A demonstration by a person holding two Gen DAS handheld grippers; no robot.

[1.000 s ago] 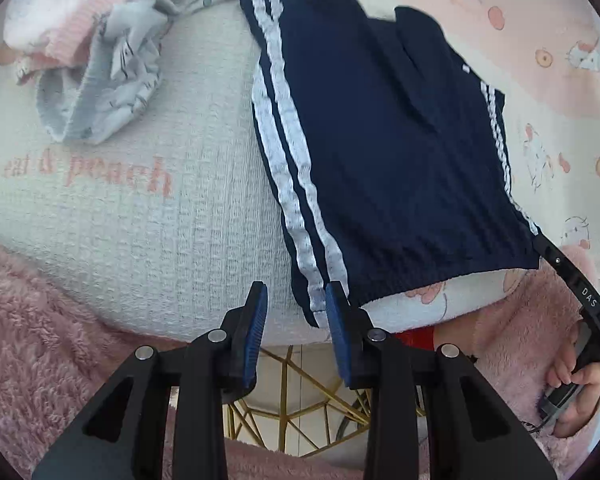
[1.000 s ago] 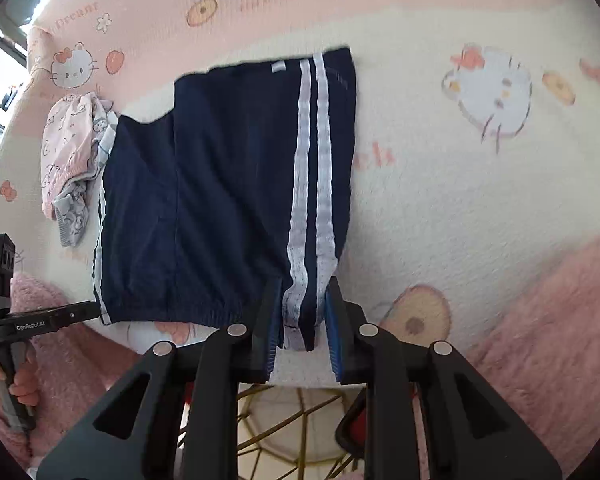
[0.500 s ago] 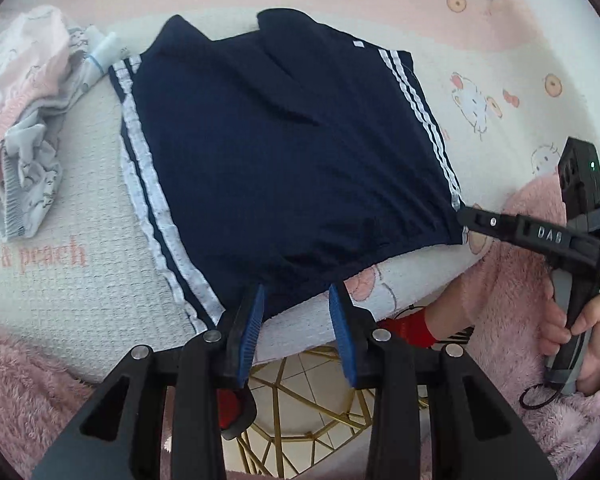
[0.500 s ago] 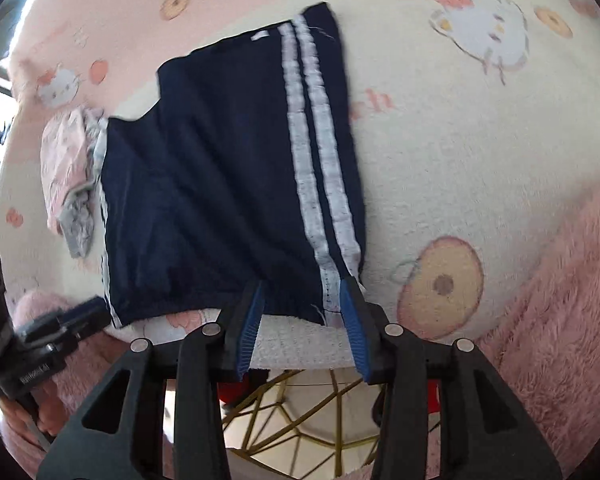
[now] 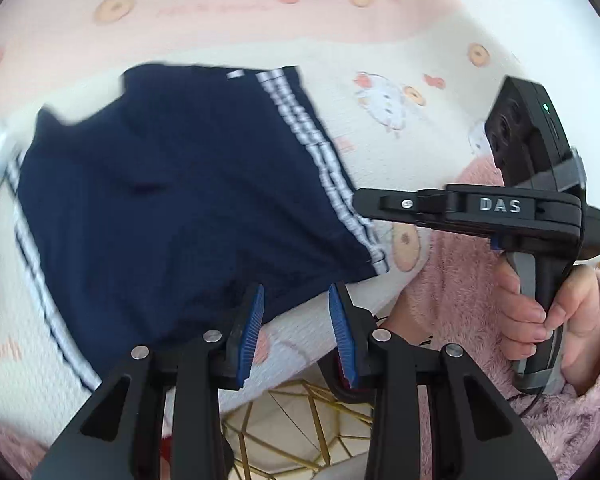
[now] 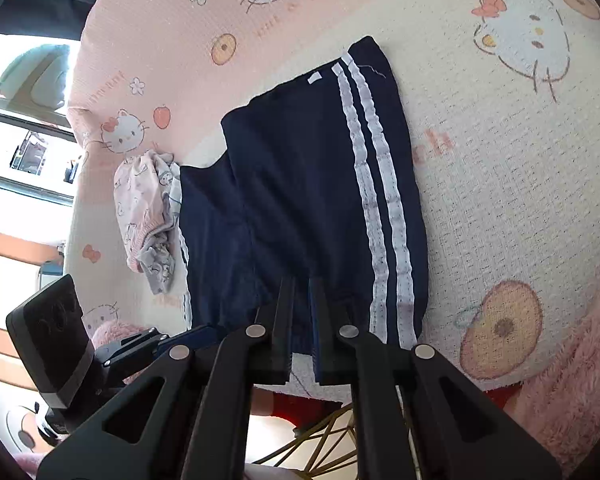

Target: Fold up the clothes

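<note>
Navy shorts (image 6: pixel 300 200) gripped at waistband.
Right gripper (image 6: pixel 302 304) was clamped on waistband; left gripper (image 5: pixel 296 312) was held half-wide, empty, at shorts' near edge.

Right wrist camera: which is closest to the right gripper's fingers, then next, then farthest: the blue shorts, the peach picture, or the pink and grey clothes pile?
1. Blue shorts: right at the right gripper, waistband between its fingers.
2. Peach picture: on the blanket, just right of the shorts.
3. Pink and grey clothes pile: far left, past the shorts' other edge.
</note>
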